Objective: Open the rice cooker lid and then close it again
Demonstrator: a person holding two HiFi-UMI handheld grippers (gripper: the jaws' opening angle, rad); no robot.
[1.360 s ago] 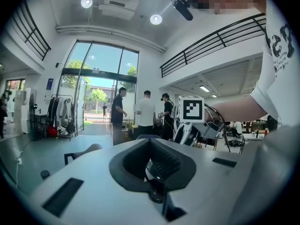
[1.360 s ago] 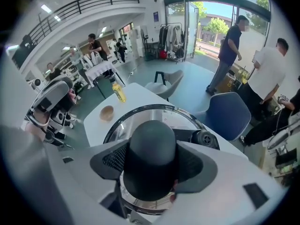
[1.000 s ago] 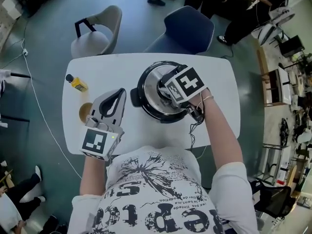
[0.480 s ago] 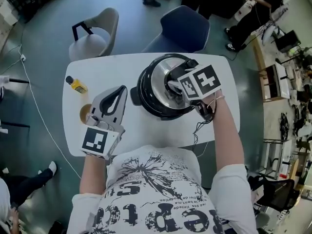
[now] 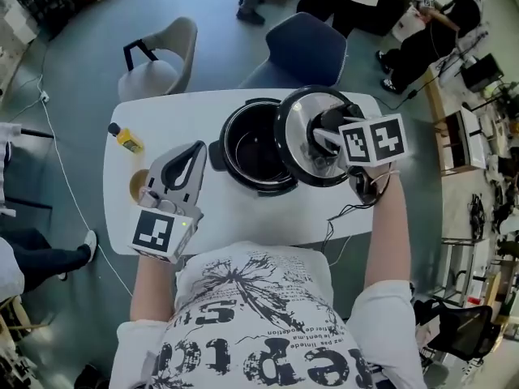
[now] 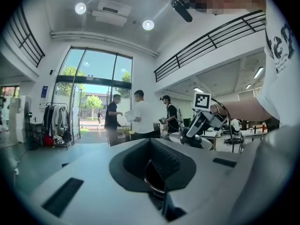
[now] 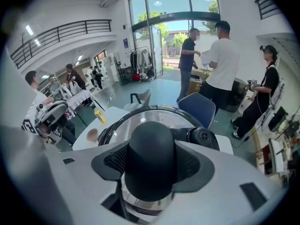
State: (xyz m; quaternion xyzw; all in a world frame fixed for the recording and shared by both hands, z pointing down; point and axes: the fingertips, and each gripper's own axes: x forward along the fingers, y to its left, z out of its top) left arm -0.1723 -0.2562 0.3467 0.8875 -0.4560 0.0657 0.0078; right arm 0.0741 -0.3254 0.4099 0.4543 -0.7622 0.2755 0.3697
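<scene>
**Head view.** The right gripper (image 5: 323, 138) is clamped on the knob of the lid (image 5: 293, 159). One second ago the lid sat squarely on the rice cooker pot (image 5: 243, 181). Half a second ago it was still covering the pot. Now it is raised, tilted and shifted to the right of the pot, overlapping only the pot's right rim, so we can see the dark interior. We judge the opening half of the task essentially done. What remains is to bring the lid back over the pot and seat it. The left gripper (image 5: 191, 157) hovers over the table (image 5: 243, 217) just left of the pot, jaws together and empty, almost where it was before. A yellow bottle (image 5: 128, 139) stands further left of the pot, unmoved.

**Left gripper view.** The jaws meet with nothing between them. Beyond them we see the right gripper (image 6: 200, 124) holding the lid (image 6: 187, 139) aloft.

**Right gripper view.** Both jaws press on the black knob (image 7: 151, 156). The lid's glass (image 7: 140, 117) hangs below it, with the pot's rim showing behind.
</scene>
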